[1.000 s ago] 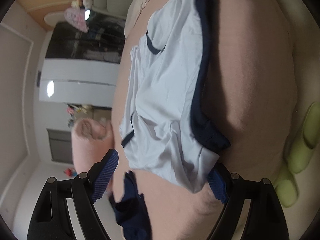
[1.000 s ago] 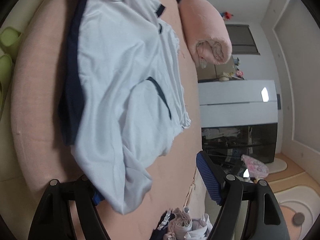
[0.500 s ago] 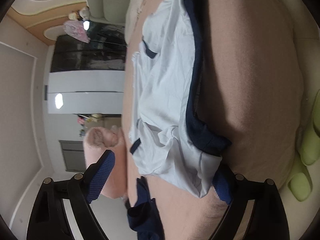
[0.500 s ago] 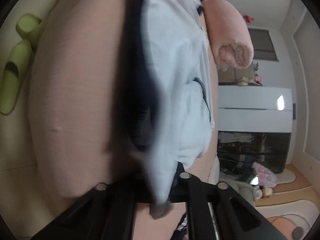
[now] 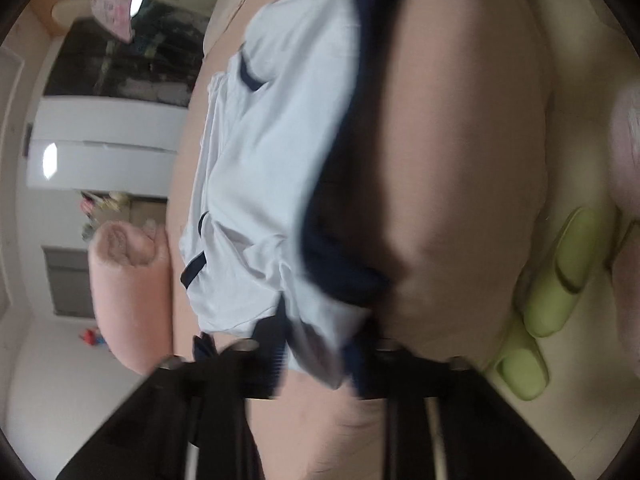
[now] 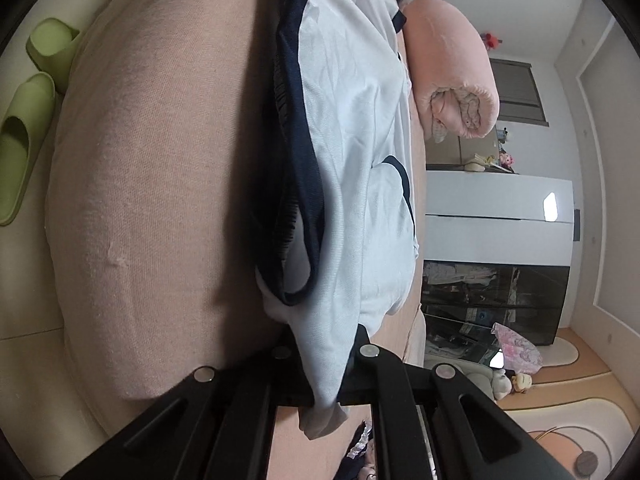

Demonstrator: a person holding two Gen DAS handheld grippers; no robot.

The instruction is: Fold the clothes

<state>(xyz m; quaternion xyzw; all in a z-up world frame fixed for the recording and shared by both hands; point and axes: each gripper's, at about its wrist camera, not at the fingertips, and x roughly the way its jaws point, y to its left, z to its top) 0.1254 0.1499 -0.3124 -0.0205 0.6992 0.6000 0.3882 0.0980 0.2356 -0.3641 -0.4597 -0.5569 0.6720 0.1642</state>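
Note:
A white garment [image 5: 272, 160] with a navy waistband and navy pocket trim lies stretched along a pink bed [image 5: 460, 160]. My left gripper [image 5: 320, 356] is at its near corner, jaws closing tight on the white cloth and navy band; this view is blurred. In the right wrist view the same garment [image 6: 360, 140] runs away from me over the pink bed [image 6: 160, 160]. My right gripper [image 6: 324, 360] is shut on its other near corner, and a tail of white cloth hangs below the pads.
A rolled pink blanket [image 5: 120, 280] [image 6: 452, 68] lies at the bed's far side. Green slippers [image 5: 560, 272] [image 6: 24, 132] sit on the floor by the bed edge. A white and black cabinet [image 6: 496, 208] stands beyond. More dark clothing [image 6: 360, 440] lies near my right gripper.
Both grippers went from open to pinched on the garment's near corners, the right one first, then the left. The waistband edge has bunched and lifted slightly.

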